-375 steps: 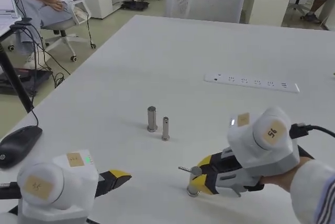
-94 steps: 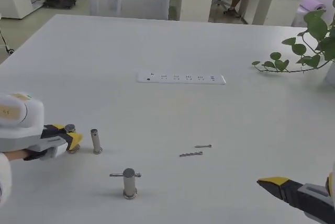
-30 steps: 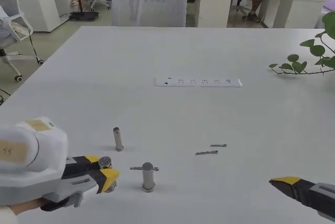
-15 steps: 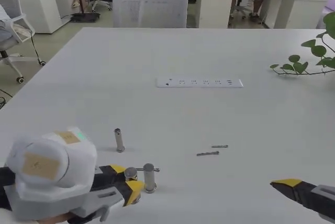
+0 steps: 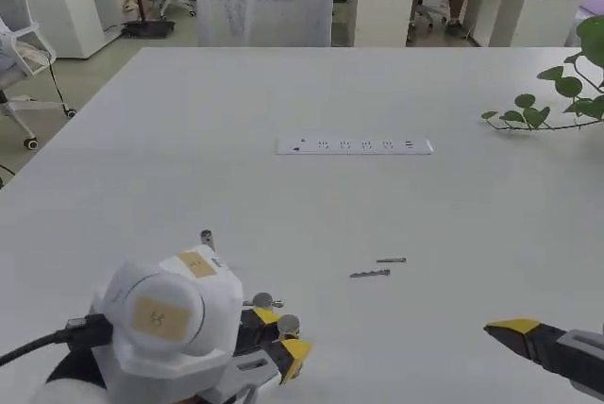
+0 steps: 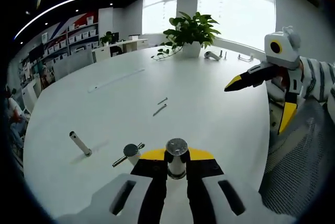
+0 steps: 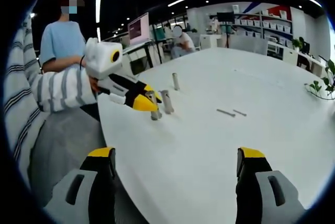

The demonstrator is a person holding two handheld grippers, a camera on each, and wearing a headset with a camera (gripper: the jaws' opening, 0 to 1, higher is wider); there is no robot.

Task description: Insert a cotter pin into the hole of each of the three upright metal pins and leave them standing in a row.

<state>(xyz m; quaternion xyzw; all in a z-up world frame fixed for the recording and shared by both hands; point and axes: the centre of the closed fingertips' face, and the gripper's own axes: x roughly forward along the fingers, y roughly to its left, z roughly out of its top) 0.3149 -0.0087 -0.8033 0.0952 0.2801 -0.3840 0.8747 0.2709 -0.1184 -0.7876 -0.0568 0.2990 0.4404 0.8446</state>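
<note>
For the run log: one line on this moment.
left tongs: shut on metal pin | right tongs: open | cottered pin: upright beside it | third pin: upright, bare | loose cotter pins: two

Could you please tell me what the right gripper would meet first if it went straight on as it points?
Probably the metal pin held by the left gripper, or the standing pin beside it; only bare table lies between.

The left gripper (image 5: 281,333) hides most of the farthest metal pin (image 5: 206,235) behind it — and the base of the held pin (image 5: 288,326).
</note>
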